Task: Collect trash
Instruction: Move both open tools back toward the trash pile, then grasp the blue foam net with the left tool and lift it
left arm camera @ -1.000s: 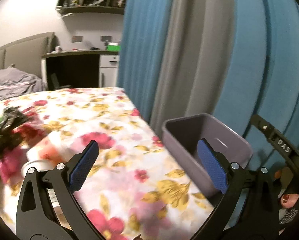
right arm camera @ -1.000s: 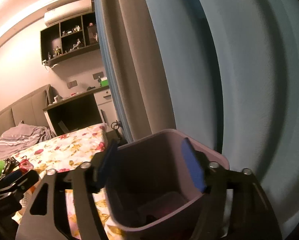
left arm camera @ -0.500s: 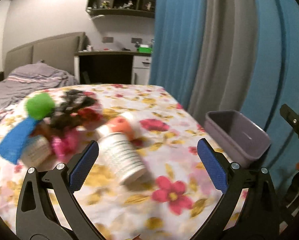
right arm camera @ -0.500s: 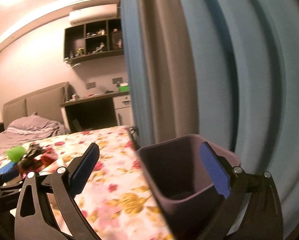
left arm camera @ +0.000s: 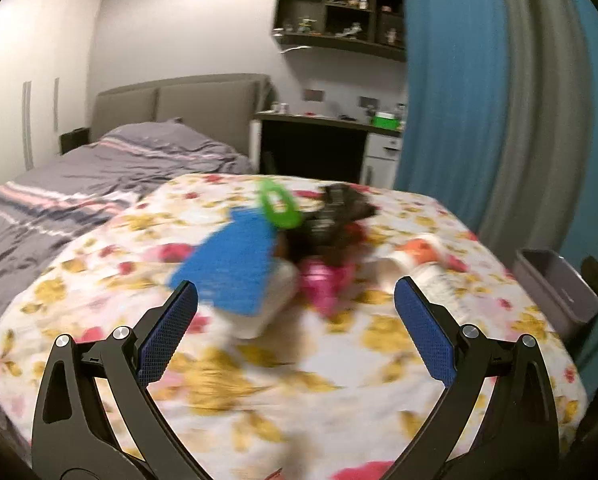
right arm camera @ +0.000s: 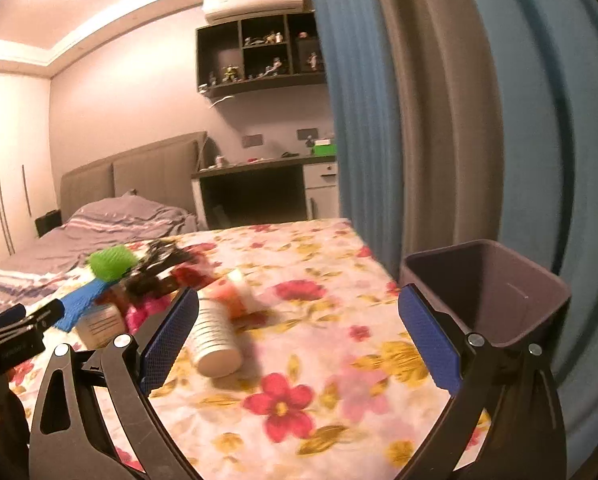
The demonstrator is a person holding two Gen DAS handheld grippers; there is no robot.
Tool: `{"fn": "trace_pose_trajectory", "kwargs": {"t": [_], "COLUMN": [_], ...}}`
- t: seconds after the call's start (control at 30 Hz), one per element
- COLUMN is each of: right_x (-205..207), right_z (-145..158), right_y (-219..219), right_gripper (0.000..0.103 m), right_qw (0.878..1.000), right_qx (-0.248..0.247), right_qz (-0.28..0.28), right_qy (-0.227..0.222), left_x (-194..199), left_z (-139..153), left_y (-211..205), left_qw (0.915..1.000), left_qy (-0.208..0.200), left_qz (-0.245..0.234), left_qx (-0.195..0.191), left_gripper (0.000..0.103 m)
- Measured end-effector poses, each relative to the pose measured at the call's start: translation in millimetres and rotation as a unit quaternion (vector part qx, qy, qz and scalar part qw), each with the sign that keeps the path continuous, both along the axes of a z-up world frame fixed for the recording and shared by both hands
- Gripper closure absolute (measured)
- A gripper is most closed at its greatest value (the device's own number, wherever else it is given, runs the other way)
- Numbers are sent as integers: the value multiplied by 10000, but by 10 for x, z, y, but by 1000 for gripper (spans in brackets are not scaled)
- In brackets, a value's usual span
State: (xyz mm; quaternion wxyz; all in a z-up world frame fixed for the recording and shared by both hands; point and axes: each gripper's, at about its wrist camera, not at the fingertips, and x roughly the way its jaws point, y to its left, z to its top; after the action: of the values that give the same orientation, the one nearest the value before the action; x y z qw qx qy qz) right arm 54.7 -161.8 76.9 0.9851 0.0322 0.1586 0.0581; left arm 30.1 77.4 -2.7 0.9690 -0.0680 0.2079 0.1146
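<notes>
The fingers of the left gripper were seen spread wide with nothing between them, and those of the right gripper had just been opening and stood equally wide and empty. A heap of trash was found near the middle of the floral surface, blurred in both views. A white ribbed bottle with an orange label was lying on its side at the heap's right end, nearest the grey bin that stood at the right edge against the blue curtain. A blue mesh piece, a green item, a pink wrapper and dark crumpled material were piled behind it. The bottle was judged light, stiff and apt to roll, best taken across its ribbed body; the wrappers were judged soft and light, best pinched at a raised fold.
</notes>
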Motion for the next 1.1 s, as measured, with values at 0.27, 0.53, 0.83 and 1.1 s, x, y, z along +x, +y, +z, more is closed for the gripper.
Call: {"fn": "trace_pose_trajectory", "kwargs": {"t": [0.27, 0.53, 0.83, 1.1], "right_x": [56, 149, 182, 194], "right_z": [-52, -142, -213, -256], "right_y": [385, 650, 805, 864], "right_gripper": [7, 7, 7, 7], "right_qw": [9995, 9983, 9970, 9962], "right_qx": [-171, -298, -519, -611], "right_qz": [233, 439, 506, 541], "right_qy": [86, 239, 261, 305], "left_x": [-44, 164, 311, 397], "left_z": [-70, -250, -367, -382], "left_y": [568, 806, 950, 981], "left_qw": [9995, 9945, 9836, 9790], "left_qy": [60, 392, 416, 360], "left_qz": [133, -183, -556, -640], "left_qx": [-283, -953, -1667, -1903], "left_gripper": [16, 40, 65, 97]}}
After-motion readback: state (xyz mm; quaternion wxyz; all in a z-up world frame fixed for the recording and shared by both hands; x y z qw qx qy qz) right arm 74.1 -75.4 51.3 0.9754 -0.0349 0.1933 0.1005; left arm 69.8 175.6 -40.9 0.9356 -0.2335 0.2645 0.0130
